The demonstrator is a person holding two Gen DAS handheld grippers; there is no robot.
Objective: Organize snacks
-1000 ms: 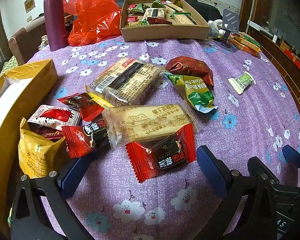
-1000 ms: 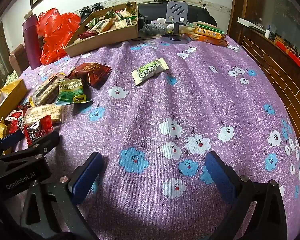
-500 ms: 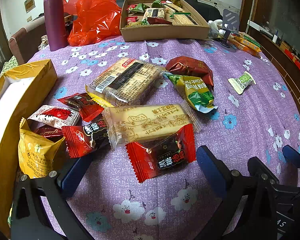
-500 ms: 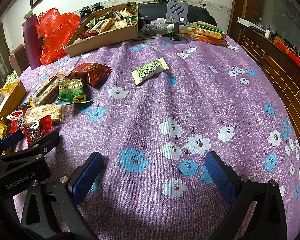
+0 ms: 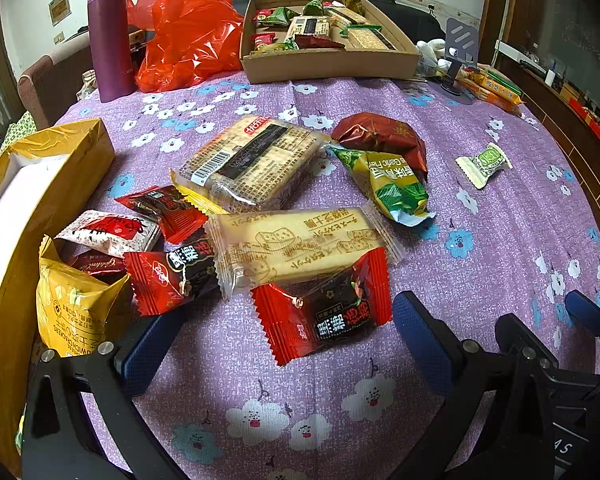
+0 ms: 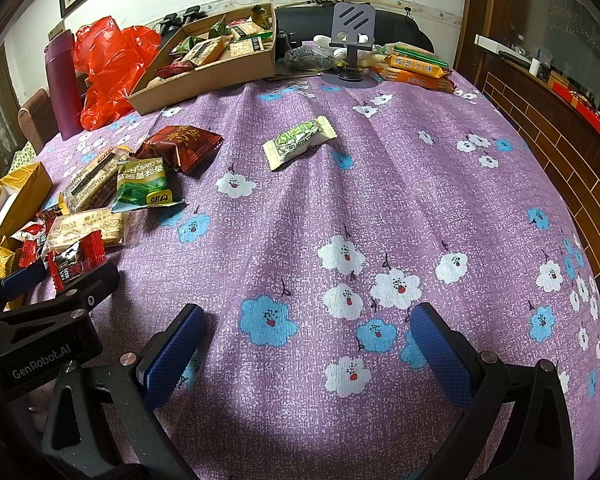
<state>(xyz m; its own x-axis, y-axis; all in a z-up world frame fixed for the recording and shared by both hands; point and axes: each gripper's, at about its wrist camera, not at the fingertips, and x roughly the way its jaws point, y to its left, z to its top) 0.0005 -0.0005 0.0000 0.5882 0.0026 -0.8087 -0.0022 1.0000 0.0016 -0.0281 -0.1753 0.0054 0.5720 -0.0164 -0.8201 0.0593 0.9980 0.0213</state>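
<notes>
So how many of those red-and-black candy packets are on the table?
3: nearest red-and-black packet, second packet left of it, third packet beside the barcoded crackers. Others may be hidden.

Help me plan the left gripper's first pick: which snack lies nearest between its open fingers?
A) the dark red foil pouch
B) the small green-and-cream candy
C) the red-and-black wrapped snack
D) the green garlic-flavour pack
C: the red-and-black wrapped snack lies just ahead of the open left gripper, the others farther away.

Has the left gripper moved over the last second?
Barely: the left gripper seems to have crept slightly away from the yellow box, which sits a little lower and further left in its view.
</notes>
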